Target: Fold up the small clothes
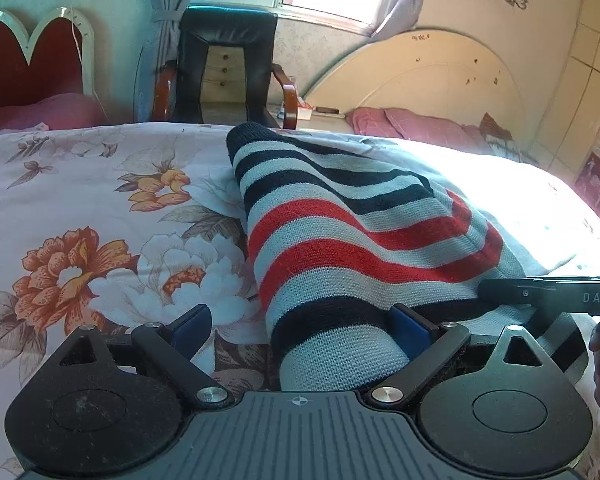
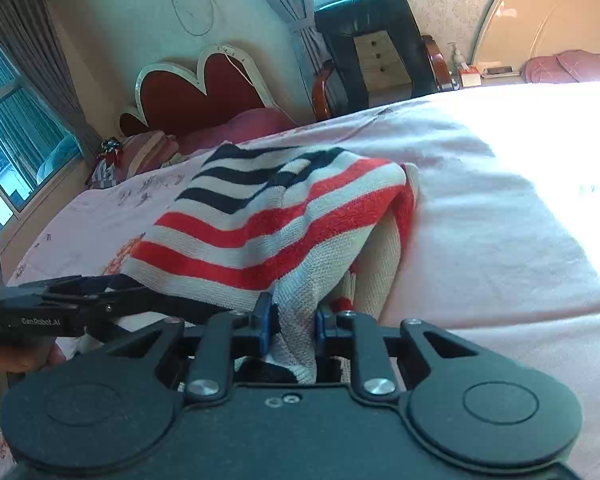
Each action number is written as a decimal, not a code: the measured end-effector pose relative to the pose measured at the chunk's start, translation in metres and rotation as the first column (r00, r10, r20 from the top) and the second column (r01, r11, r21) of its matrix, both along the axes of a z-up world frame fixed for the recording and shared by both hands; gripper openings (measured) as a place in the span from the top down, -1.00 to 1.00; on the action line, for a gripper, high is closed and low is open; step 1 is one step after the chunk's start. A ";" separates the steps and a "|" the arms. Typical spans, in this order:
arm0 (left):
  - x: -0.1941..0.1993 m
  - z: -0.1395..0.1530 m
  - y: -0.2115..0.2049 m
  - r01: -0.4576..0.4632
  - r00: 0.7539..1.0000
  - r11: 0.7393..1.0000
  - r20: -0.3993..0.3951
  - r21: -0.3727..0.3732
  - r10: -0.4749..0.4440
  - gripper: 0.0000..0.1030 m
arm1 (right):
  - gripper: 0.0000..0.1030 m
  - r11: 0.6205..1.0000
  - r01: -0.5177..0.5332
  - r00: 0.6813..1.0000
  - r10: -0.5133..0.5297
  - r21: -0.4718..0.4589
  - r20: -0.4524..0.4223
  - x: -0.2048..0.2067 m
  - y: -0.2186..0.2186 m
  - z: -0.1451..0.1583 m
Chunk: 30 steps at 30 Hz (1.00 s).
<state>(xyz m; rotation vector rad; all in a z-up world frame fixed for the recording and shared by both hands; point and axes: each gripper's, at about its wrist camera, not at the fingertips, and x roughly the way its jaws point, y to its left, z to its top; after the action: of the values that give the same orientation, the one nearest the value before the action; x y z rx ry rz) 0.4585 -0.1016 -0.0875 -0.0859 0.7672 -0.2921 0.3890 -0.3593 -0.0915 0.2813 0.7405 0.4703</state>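
One striped knit [image 1: 340, 240] on floral bedspread [image 1: 80, 208]; armchair [image 1: 224, 64] behind.

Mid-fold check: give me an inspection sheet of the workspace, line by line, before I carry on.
Surface: floral bedspread, sunlit and washed out on one side.
Job's things: striped knit garment, bunched and partly lifted off the bedspread.
Clutter: nothing seen on the bedspread near the garment.
Grippers: left gripper jaws wide, garment edge between them but pads not pressing; right gripper jaws shut on a garment fold.
Cables: thin white cord hanging on the far wall.
Surroundings: black armchair, red heart-shaped headboard, cream arched headboard, pink pillow, window with curtains.
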 end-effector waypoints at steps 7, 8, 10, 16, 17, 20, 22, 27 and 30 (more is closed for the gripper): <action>-0.040 0.021 0.006 0.053 0.996 0.998 0.076 0.025 -0.055 -0.84 | 0.50 0.994 0.063 0.998 -0.061 0.094 -0.019 -0.041 -0.029 0.025; -0.043 0.017 0.008 0.057 0.996 0.998 0.066 0.031 -0.059 -0.84 | 0.52 0.994 0.051 0.999 -0.050 0.102 -0.012 -0.052 -0.030 0.027; -0.045 0.006 0.013 0.042 0.999 0.999 0.025 0.011 -0.043 -0.84 | 0.81 0.998 0.028 1.000 -0.028 0.052 0.000 -0.065 -0.024 0.025; -0.055 0.007 0.018 0.030 0.999 0.999 0.040 -0.022 -0.029 -0.80 | 0.87 0.996 0.069 0.996 -0.072 -0.064 -0.049 -0.079 -0.014 0.000; -0.057 0.016 0.017 0.047 0.996 0.999 0.080 -0.020 -0.045 -0.65 | 0.85 0.996 0.078 0.995 -0.081 -0.046 -0.051 -0.080 -0.017 0.005; -0.042 0.035 0.009 0.122 0.982 0.989 0.155 -0.080 -0.109 -0.63 | 0.76 0.992 0.127 0.990 -0.126 -0.013 0.060 -0.083 -0.021 0.031; -0.020 0.038 0.000 0.155 0.979 0.982 0.151 -0.111 -0.138 -0.63 | 0.76 0.991 0.131 0.986 -0.126 -0.038 0.109 -0.068 -0.013 0.044; 0.009 0.015 -0.014 0.178 0.983 0.978 0.067 -0.113 -0.171 -0.62 | 0.77 0.983 0.087 0.988 -0.064 -0.161 0.141 -0.008 0.029 0.049; -0.004 0.003 -0.023 0.198 0.977 0.980 0.091 -0.033 -0.194 -0.62 | 0.83 0.952 0.057 0.998 -0.043 -0.301 0.053 0.013 0.040 0.020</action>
<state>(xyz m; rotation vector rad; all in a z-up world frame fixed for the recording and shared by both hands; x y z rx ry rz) 0.4543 -0.1251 -0.0845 -0.0360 0.6834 -0.4969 0.4022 -0.3192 -0.0718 0.0022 0.7473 0.3079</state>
